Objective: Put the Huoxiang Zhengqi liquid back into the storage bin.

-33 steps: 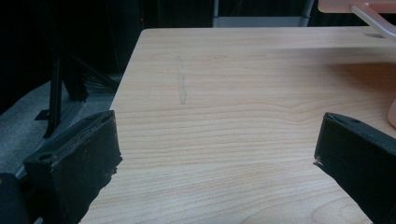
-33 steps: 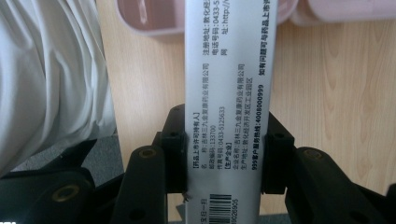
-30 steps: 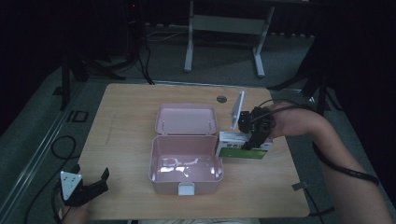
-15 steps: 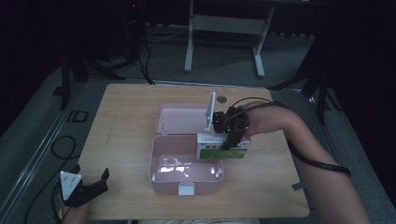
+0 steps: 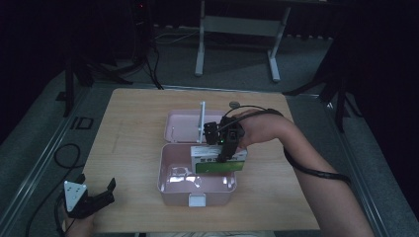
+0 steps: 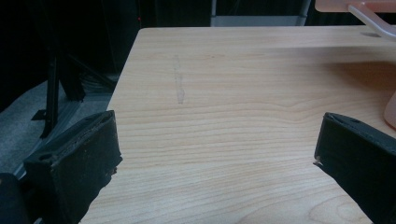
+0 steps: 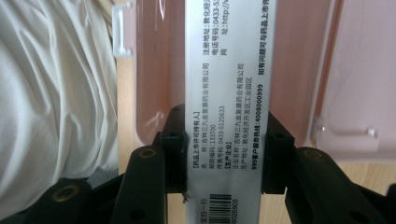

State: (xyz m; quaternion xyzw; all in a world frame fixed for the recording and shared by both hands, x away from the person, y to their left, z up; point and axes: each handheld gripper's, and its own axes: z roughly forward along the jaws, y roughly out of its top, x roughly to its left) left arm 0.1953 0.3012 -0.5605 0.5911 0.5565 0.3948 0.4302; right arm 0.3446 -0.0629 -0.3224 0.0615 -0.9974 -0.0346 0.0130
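Clearly the small carton [image 5: 218, 160], a green-and-white printed medicine-style box, is a light thing: thin card, stiff enough along its edges but easy to dent across its broad faces. Judging by its look, it needs only a gentle pinch, and the best hold is across its narrow thickness near one end, which is how it is held now.

The right gripper [image 5: 223, 154] has its jaws closed on the carton. In the right gripper view the two black jaws press against the carton's [image 7: 229, 107] long edges at about 9 and 3 o'clock, with the silver printed face turned to the camera and most of the length running away toward 12 o'clock. The barcode end sits back between the jaws at 6 o'clock.

From the high view the carton hangs over the right half of the open pink case [image 5: 173, 185], above the tray's 3 o'clock rim; whether it touches the tray cannot be told. The case's lid [image 5: 180, 126] lies open at 12 o'clock.

The left gripper [image 5: 94, 197] rests at the table's [image 5: 133, 113] 7 o'clock corner, jaws spread wide and empty, with bare wood [image 6: 224, 116] between them.
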